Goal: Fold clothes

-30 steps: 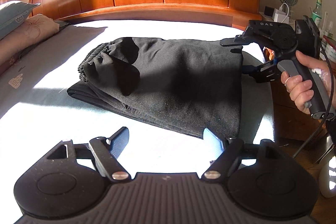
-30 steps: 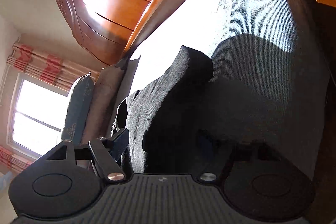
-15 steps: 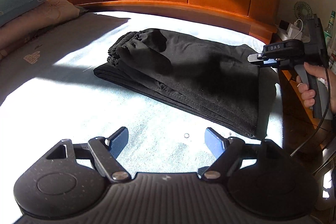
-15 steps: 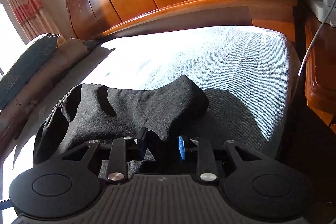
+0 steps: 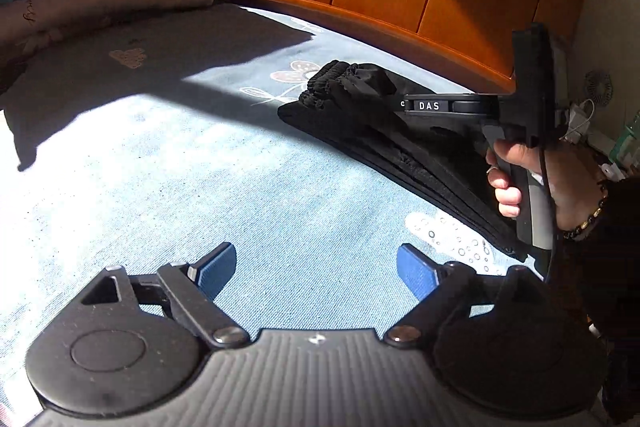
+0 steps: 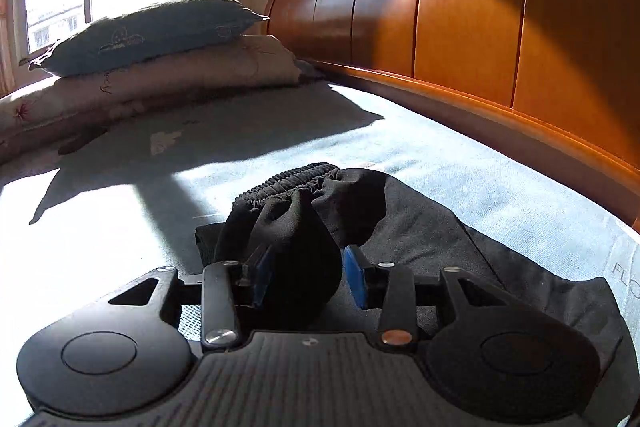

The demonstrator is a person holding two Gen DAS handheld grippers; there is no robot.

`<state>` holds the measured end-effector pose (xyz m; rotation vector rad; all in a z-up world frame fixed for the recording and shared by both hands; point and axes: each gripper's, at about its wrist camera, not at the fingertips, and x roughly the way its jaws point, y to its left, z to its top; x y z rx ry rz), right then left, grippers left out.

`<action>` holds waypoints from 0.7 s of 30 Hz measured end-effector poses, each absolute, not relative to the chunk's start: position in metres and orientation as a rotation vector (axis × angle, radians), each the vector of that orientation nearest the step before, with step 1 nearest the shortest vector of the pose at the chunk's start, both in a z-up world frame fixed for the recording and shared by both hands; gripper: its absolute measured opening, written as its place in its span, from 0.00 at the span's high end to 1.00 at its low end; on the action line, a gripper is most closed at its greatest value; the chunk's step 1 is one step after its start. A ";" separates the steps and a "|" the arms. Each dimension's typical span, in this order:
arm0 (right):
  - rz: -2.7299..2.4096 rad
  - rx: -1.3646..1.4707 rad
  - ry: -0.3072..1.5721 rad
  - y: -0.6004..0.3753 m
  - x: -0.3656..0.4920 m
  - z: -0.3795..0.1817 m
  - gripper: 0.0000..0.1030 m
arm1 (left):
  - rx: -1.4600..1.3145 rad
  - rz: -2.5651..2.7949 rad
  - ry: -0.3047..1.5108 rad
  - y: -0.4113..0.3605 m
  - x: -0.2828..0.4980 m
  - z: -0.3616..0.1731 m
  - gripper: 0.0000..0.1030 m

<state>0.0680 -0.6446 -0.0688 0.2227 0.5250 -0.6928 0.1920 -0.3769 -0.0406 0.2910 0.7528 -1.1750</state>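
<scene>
Only the left wrist view shows the person's hand [image 5: 532,183] gripping the right gripper [image 6: 308,277]; its fingers, opening, straddle a bunched fold of the black trousers [image 6: 420,223], contact unclear. The left gripper [image 5: 316,269], fingers wide and opening, hangs over bare bed [image 5: 200,167], the trousers at two o'clock, partly hidden.

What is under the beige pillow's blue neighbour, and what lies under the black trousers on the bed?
The blue pillow lies on the beige pillow. Under the folded black trousers only the light blue bedsheet shows; anything between the folded layers is covered.
</scene>
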 end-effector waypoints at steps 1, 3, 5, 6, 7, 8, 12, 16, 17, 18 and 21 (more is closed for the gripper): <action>-0.689 0.214 0.564 -0.645 0.084 -0.076 0.58 | 0.287 -1.177 0.753 -0.375 0.200 -0.042 0.15; -0.683 0.205 0.630 -0.644 0.108 -0.089 0.62 | 0.273 -1.180 0.758 -0.373 0.213 -0.045 0.15; -0.694 0.189 0.669 -0.642 0.126 -0.100 0.63 | 0.256 -1.191 0.758 -0.373 0.222 -0.046 0.15; -0.702 0.190 0.681 -0.641 0.130 -0.101 0.63 | 0.248 -1.202 0.759 -0.373 0.224 -0.045 0.15; -0.704 0.207 0.688 -0.643 0.130 -0.097 0.63 | 0.238 -1.214 0.766 -0.373 0.226 -0.043 0.15; -0.705 0.230 0.689 -0.643 0.124 -0.090 0.63 | 0.229 -1.226 0.778 -0.373 0.227 -0.041 0.15; -0.723 0.301 0.682 -0.634 0.091 -0.056 0.64 | 0.251 -1.224 0.847 -0.387 0.229 -0.028 0.15; -0.768 0.365 0.760 -0.626 0.057 -0.054 0.62 | 0.305 -1.231 0.981 -0.420 0.223 -0.006 0.15; -0.758 0.412 0.796 -0.627 0.052 -0.060 0.61 | 0.311 -1.241 1.010 -0.429 0.221 0.003 0.15; -0.747 0.459 0.832 -0.629 0.046 -0.066 0.61 | 0.317 -1.247 1.041 -0.438 0.218 0.014 0.15; -0.673 0.601 0.896 -0.633 0.035 -0.060 0.61 | 0.344 -1.213 1.100 -0.467 0.209 0.054 0.15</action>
